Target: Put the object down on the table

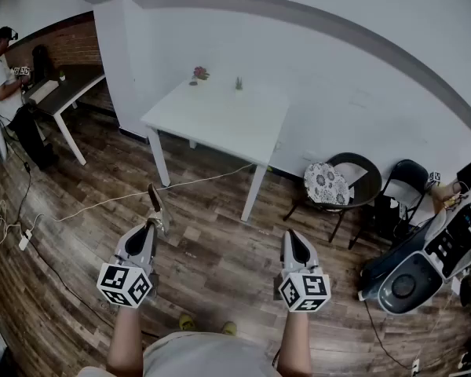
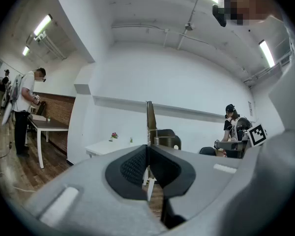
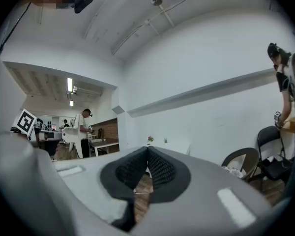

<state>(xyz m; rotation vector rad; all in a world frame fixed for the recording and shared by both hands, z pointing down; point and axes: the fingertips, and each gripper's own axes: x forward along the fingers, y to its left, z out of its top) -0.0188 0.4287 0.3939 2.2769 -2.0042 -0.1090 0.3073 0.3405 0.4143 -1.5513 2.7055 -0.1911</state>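
Observation:
My left gripper (image 1: 154,225) is shut on a slim tool (image 1: 154,201) with a dark brown end and a metal collar. The tool sticks forward out of the jaws over the wooden floor. In the left gripper view, the tool (image 2: 151,122) stands edge-on as a thin upright strip above the closed pads of the left gripper (image 2: 147,149). My right gripper (image 1: 292,234) is level with the left one, shut with nothing in it; in its own view the right gripper (image 3: 148,152) has its pads touching. The white table (image 1: 220,120) stands ahead, well beyond both grippers.
Two small plants (image 1: 200,73) sit at the table's far edge. A round chair with a patterned cushion (image 1: 327,184) and a black folding chair (image 1: 408,184) stand to the right, next to a grey machine (image 1: 424,265). A white cable (image 1: 102,203) crosses the floor. A person (image 1: 0,77) sits at a desk, far left.

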